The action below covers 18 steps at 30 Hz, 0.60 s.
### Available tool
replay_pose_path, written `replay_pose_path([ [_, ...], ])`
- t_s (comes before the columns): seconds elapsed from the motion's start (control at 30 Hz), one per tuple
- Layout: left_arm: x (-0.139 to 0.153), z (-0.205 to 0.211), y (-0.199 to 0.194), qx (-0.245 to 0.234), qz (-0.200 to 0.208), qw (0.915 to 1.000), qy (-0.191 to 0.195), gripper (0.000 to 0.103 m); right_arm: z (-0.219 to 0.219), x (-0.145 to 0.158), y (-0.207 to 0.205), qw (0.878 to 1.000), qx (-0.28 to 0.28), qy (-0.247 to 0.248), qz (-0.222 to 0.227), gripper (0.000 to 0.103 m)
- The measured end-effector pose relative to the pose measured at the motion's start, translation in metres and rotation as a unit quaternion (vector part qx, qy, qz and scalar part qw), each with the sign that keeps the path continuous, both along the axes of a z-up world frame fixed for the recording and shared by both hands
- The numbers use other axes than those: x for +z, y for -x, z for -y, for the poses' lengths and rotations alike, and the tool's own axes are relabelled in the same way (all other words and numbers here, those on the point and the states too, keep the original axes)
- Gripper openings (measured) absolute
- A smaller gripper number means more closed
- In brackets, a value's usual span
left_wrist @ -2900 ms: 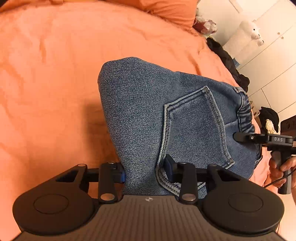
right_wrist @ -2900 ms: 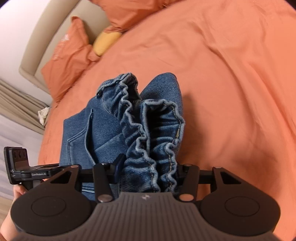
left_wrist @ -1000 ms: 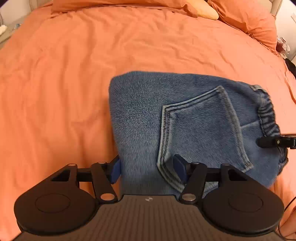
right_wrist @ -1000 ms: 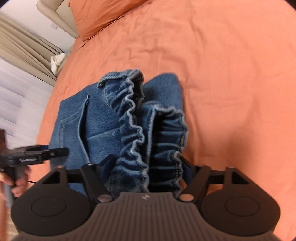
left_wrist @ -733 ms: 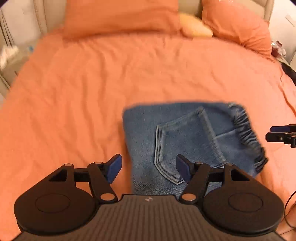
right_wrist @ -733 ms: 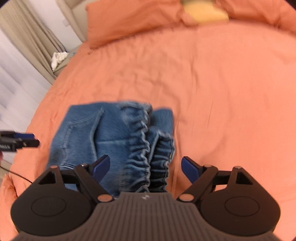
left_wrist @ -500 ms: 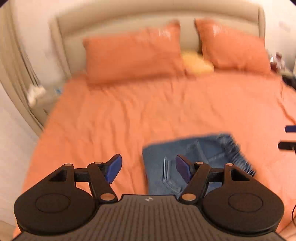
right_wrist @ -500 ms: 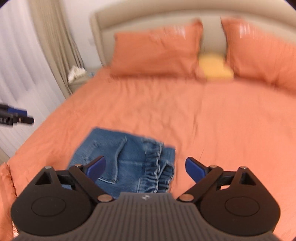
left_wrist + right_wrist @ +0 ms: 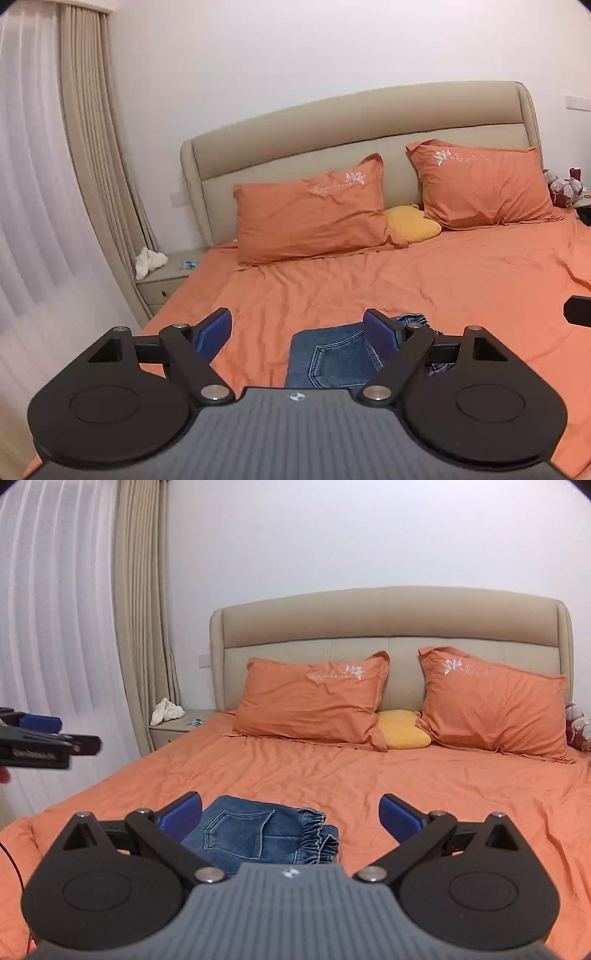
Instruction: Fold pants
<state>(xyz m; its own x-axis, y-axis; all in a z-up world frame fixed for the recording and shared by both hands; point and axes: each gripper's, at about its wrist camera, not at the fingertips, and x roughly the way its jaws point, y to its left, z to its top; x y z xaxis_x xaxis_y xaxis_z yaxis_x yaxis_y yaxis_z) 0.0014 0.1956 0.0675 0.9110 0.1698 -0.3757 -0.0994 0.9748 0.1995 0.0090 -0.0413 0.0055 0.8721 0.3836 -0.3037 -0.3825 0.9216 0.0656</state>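
Observation:
The blue denim pants (image 9: 332, 360) lie folded into a compact rectangle on the orange bed sheet (image 9: 461, 280), back pocket up, elastic waistband to the right. They also show in the right wrist view (image 9: 258, 834). My left gripper (image 9: 297, 332) is open and empty, raised well back from the pants. My right gripper (image 9: 290, 812) is open and empty, also raised and back. The left gripper also appears at the left edge of the right wrist view (image 9: 44, 742).
Two orange pillows (image 9: 310, 210) (image 9: 484, 184) and a small yellow cushion (image 9: 412, 223) lean on the beige headboard (image 9: 369, 122). A nightstand (image 9: 166, 273) with a white cloth stands at the left by the curtains (image 9: 44, 184). Dark objects sit at the far right edge.
Both grippers let go of the pants, opened and pulled up and back from the bed. The folded pants stay lying on the sheet.

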Motion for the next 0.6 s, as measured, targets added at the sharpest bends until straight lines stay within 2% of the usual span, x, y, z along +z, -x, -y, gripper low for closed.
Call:
replay_pose_path([
  [0.13, -0.021, 0.018, 0.015, 0.016, 0.000, 0.9997, 0.016, 0.095, -0.008, -0.010, 0.029, 0.999, -0.019, 0.015, 0.023, 0.098],
  [0.3, -0.048, 0.022, 0.027, 0.034, -0.016, 0.9986, 0.037, 0.095, -0.019, -0.032, 0.043, 0.999, -0.044, 0.018, 0.024, 0.098],
  [0.43, -0.068, 0.017, 0.026, 0.048, -0.041, 0.9971, 0.043, 0.095, -0.028, -0.052, 0.036, 0.998, -0.053, 0.042, -0.003, 0.098],
  [0.6, -0.089, 0.018, 0.014, 0.039, -0.079, 0.9951, 0.046, 0.095, -0.033, -0.069, 0.025, 0.996, -0.060, 0.053, -0.035, 0.098],
])
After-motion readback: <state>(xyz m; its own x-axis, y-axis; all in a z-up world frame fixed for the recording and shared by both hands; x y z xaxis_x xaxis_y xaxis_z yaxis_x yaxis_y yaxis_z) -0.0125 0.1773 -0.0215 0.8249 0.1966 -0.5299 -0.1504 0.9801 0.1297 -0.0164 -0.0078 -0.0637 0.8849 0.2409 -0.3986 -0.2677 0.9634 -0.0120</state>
